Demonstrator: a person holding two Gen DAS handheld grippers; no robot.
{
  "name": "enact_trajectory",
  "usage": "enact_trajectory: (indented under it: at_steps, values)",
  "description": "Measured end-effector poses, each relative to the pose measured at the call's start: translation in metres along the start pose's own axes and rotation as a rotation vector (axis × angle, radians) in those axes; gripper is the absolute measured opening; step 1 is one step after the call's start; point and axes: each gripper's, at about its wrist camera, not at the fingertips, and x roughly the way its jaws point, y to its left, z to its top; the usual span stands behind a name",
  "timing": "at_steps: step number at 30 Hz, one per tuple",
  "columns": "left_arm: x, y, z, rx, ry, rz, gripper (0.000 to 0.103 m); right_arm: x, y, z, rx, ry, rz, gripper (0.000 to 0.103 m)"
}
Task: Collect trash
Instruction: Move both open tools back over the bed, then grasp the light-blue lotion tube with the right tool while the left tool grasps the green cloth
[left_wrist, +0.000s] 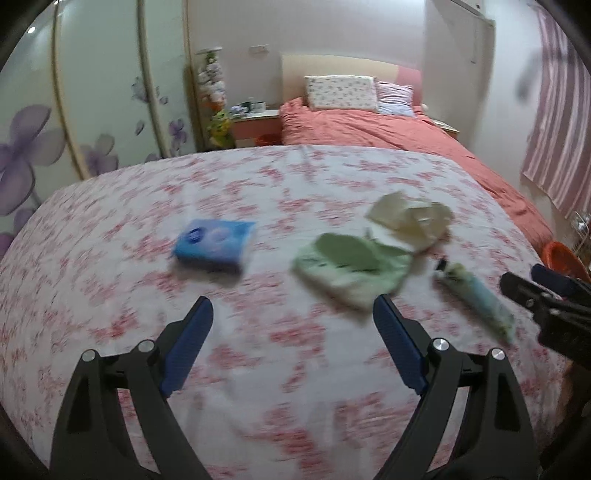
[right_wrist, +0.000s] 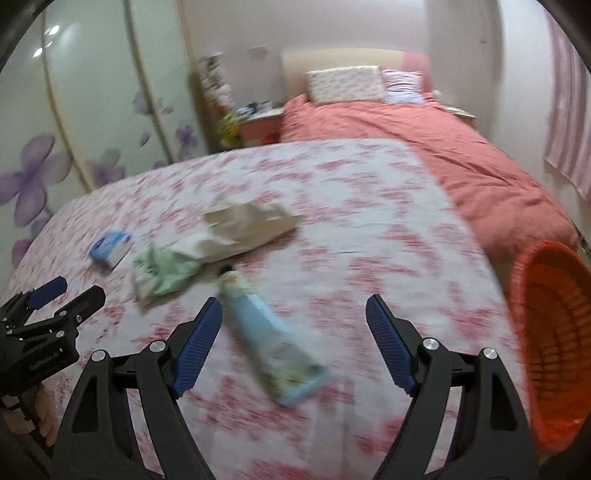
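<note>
Four trash pieces on floral bed sheet (right_wrist: 369, 229): blue tissue pack (left_wrist: 214, 245), green wrapper (left_wrist: 351, 267), cream paper (left_wrist: 410, 216), tube (right_wrist: 273, 343). Left gripper (left_wrist: 293, 314), right gripper (right_wrist: 293, 312): fingers wide, empty. Risks: pinching sheet with flat tube; dropping short of orange basket (right_wrist: 546, 332) beside bed.

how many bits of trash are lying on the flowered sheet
4, all loose on the sheet: a blue tissue pack farthest left, a green wrapper mid-sheet, a cream crumpled wrapper behind it, and a pale blue tube nearest the orange basket. Smaller scraps may be blurred out.

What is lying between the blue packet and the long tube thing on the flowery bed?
The crumpled green wrapper lies between the blue packet and the tube, clearest in the left wrist view.
</note>
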Motion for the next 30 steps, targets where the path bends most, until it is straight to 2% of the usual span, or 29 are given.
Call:
enact_trajectory:
  at_steps: [5, 8, 12, 16, 20, 26, 30]
  values:
    - [-0.001, 0.026, -0.005, -0.035, 0.012, 0.013, 0.087, 0.030, 0.029, 0.005, -0.049, 0.074, 0.015, 0.061]
    - [-0.001, 0.032, -0.007, -0.047, 0.016, 0.007, 0.087, 0.041, 0.033, 0.005, -0.058, 0.101, -0.024, 0.047]
    - [0.002, 0.033, -0.008, -0.055, 0.025, -0.003, 0.087, 0.042, 0.025, 0.006, -0.019, 0.103, -0.042, 0.039]
    - [0.007, 0.023, -0.007, -0.053, 0.041, -0.037, 0.087, 0.038, 0.005, 0.003, 0.041, 0.099, -0.121, 0.029]
    - [0.014, 0.000, -0.001, -0.023, 0.045, -0.067, 0.088, 0.031, -0.024, 0.000, 0.128, 0.083, -0.222, 0.028]
    - [0.034, -0.036, 0.014, 0.026, 0.065, -0.088, 0.088, 0.030, -0.034, 0.000, 0.142, 0.081, -0.189, 0.028]
    - [0.052, -0.053, 0.023, 0.045, 0.095, -0.070, 0.088, 0.030, -0.036, 0.002, 0.147, 0.079, -0.168, 0.030]
